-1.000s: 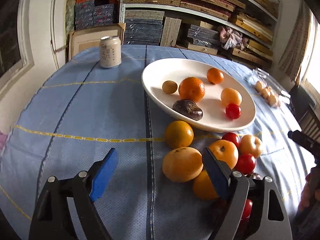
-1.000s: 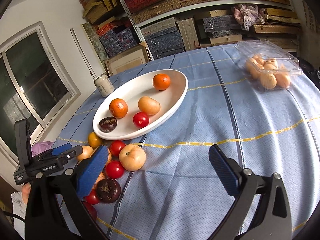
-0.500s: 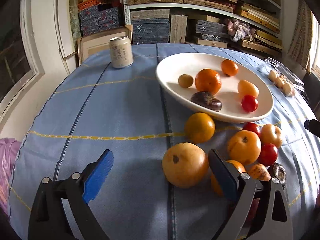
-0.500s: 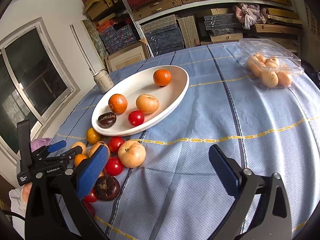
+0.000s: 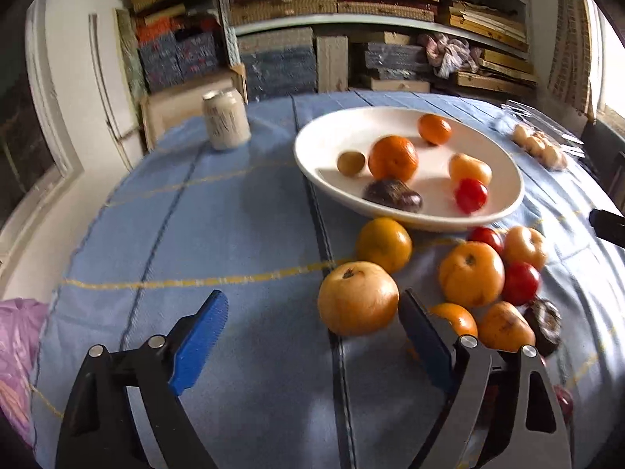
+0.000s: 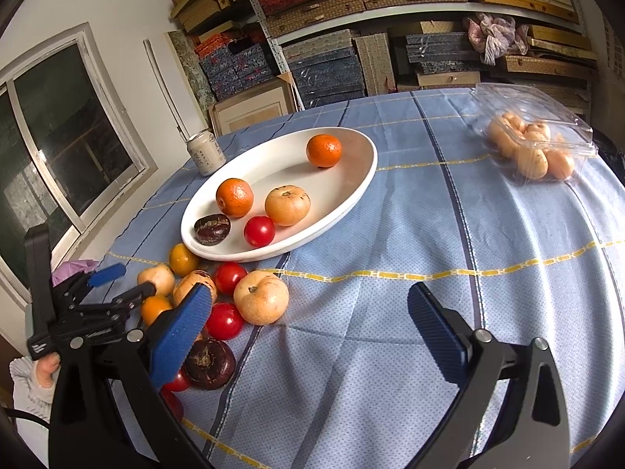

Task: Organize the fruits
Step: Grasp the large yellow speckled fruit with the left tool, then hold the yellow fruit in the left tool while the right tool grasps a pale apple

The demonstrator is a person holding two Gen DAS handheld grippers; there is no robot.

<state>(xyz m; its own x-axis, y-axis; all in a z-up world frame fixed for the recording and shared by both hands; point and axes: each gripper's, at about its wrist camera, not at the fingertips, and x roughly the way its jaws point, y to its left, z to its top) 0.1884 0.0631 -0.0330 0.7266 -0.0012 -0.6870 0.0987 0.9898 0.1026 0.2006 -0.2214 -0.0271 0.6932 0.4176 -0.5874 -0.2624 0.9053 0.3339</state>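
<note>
A white oval plate [image 5: 429, 219] [image 6: 365, 179] holds two oranges, a tan fruit, a red tomato [image 6: 259, 230], a dark purple fruit and a small brown one. Loose fruits lie on the blue cloth in front of it. My left gripper [image 5: 312, 301] [image 6: 125, 281] hovers at that pile with its jaws closing. A big yellow-orange fruit [image 5: 357, 298] sits between the tips, close to the right pad, and neither pad presses on it. My right gripper [image 6: 310, 291] is open over bare cloth, to the right of a pale round fruit [image 6: 261, 297].
A drink can [image 5: 225, 120] [image 6: 206, 152] stands behind the plate on the left. A clear plastic box of small fruits [image 6: 535, 144] sits at the far right. Shelves of stacked boxes fill the wall behind. A window is at the left.
The left jaws widened, then narrowed a little around the yellow-orange fruit, and that view rolled slightly. The right gripper's view is nearly unchanged.
</note>
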